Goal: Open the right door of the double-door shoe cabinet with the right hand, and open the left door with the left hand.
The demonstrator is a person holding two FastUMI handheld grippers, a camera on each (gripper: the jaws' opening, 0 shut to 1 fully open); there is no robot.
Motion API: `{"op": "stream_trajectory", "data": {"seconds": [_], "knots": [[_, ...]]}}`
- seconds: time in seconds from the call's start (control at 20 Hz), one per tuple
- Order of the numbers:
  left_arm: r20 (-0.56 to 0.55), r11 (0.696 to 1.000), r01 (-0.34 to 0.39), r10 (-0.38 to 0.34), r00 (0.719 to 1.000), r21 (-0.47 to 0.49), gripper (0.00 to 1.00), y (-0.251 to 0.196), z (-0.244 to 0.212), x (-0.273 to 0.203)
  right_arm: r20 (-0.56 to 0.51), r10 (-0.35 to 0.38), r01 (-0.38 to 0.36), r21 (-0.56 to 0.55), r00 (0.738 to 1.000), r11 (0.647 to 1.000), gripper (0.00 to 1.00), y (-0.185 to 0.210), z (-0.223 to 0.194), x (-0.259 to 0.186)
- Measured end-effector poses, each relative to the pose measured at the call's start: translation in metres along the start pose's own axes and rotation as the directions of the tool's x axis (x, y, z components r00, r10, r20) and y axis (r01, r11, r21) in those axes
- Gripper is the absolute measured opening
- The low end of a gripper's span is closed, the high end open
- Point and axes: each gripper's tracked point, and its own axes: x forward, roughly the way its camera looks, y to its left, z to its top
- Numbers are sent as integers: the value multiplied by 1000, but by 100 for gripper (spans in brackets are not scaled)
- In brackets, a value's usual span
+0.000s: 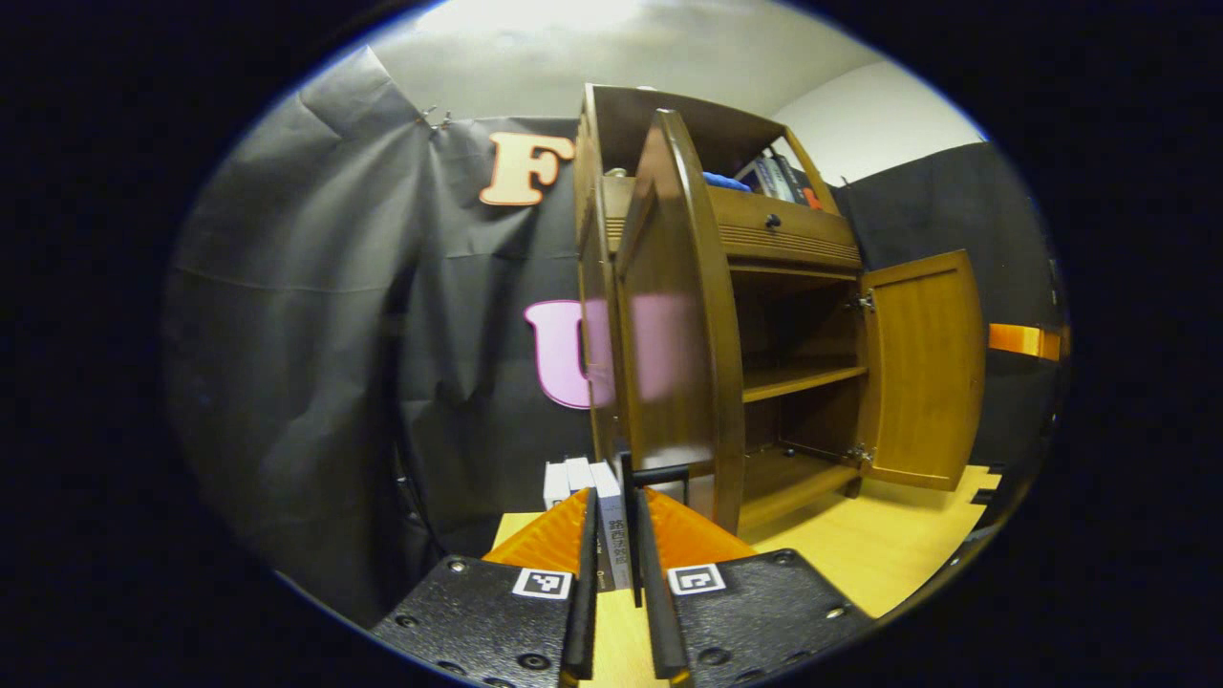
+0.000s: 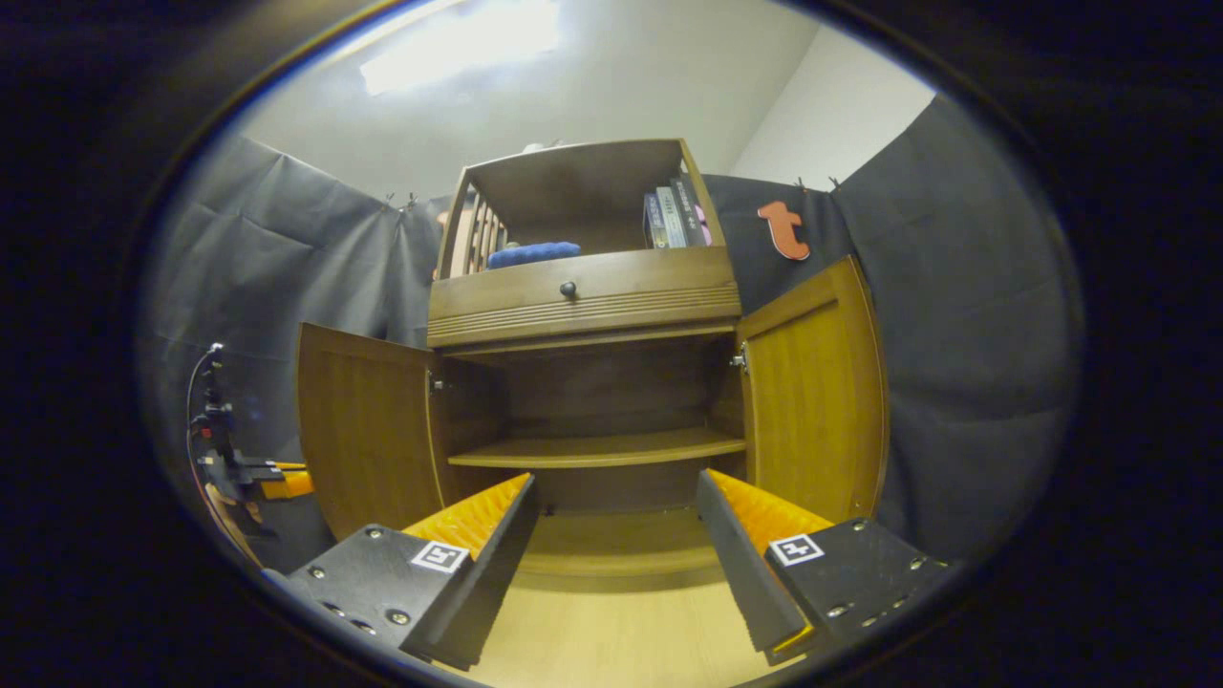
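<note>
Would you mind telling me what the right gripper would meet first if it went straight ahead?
The right gripper, open, points into the brown wooden shoe cabinet between both open doors. Probably it would meet the bottom compartment's back panel under the middle shelf; depth is unclear.

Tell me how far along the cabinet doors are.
Both look open: the right door and the left door are swung wide off the shoe cabinet. The left gripper sits nearly closed at the left door's edge; the right gripper is open, holding nothing. Only backing away seems left.

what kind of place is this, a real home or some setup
Likely a staged recording booth, not a lived-in home: black cloth wall hung on all sides, a lone wooden shoe cabinet with both doors open, standing on a bare light wood floor.
</note>
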Motion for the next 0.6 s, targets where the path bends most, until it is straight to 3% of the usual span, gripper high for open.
{"op": "stream_trajectory", "data": {"seconds": [0.1,0.15,0.4,0.5,0.6], "knots": [[9,1000,-12,12,1000,-12,32,0,3,-4,-4,-1,1,5,1000,1000,98,0,-1,1],[12,1000,-24,24,1000,-6,24,1,5,-6,-7,-3,3,7,1000,1000,98,-1,-1,0],[0,991,-126,126,992,38,49,17,8,-19,-9,-28,28,15,1000,1000,98,-9,0,-3],[11,979,-195,195,981,57,53,30,12,-26,-6,-34,34,16,999,999,98,-13,1,-6],[60,972,-235,233,971,26,65,29,25,-38,1,-36,36,18,999,999,98,-16,3,-7]]}}
